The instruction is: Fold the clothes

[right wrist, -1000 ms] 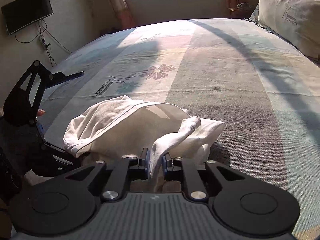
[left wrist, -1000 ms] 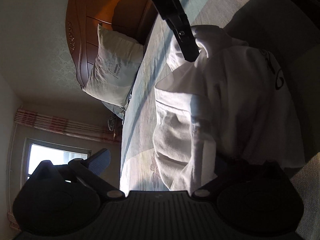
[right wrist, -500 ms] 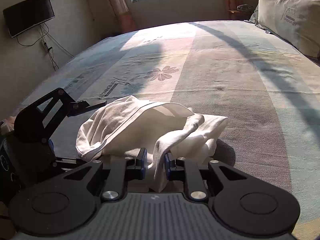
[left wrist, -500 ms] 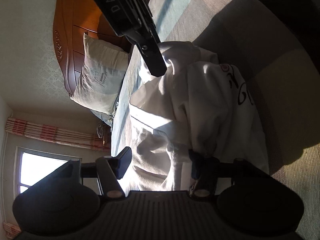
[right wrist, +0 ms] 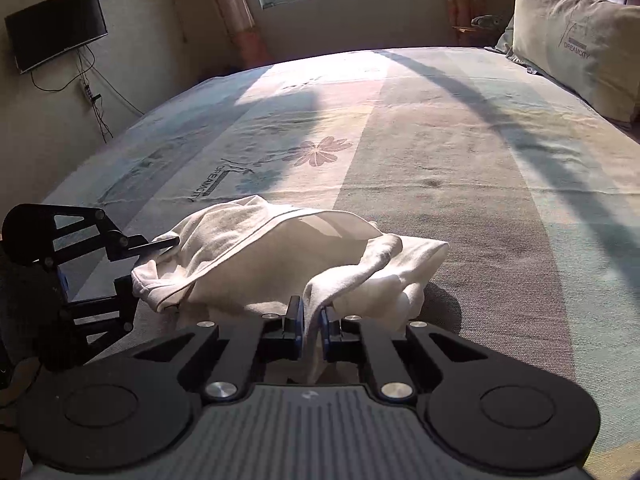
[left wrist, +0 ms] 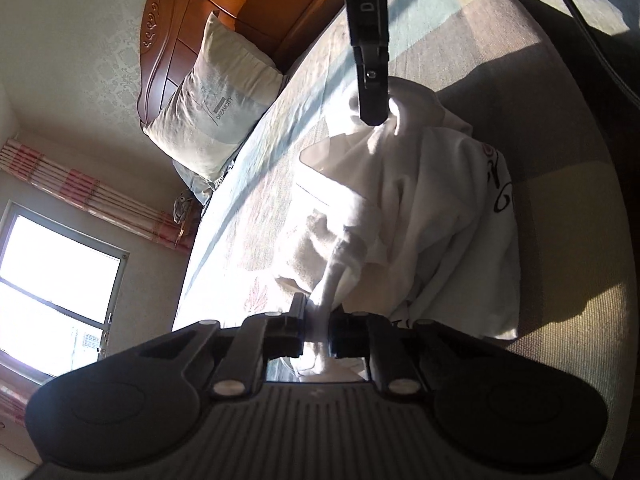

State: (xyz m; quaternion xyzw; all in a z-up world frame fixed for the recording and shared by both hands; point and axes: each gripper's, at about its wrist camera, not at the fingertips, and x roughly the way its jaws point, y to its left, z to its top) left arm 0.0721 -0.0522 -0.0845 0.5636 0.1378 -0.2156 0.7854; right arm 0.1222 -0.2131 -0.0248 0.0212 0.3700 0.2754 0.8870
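Pinching a twisted fold of the white garment (left wrist: pixel 424 216), the left gripper (left wrist: pixel 318 334) has just closed, its jaws nearly together on the cloth. Just ahead, the right gripper (right wrist: pixel 312 326) clamps another bunched edge between blue pads (right wrist: pixel 297 320); its bar, seen from the left, reads "DAS". Black script marks the garment. Beyond it the bedspread (right wrist: pixel 440 152) reads "DREAMCITY", as does the far pillow (right wrist: pixel 576 36).

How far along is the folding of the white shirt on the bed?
Done: nothing folded; the white shirt lies crumpled on the bed. In hand: the left gripper, whose jaws have just been closing, and the right gripper each pinch its cloth. Left: spreading it flat, then every fold.
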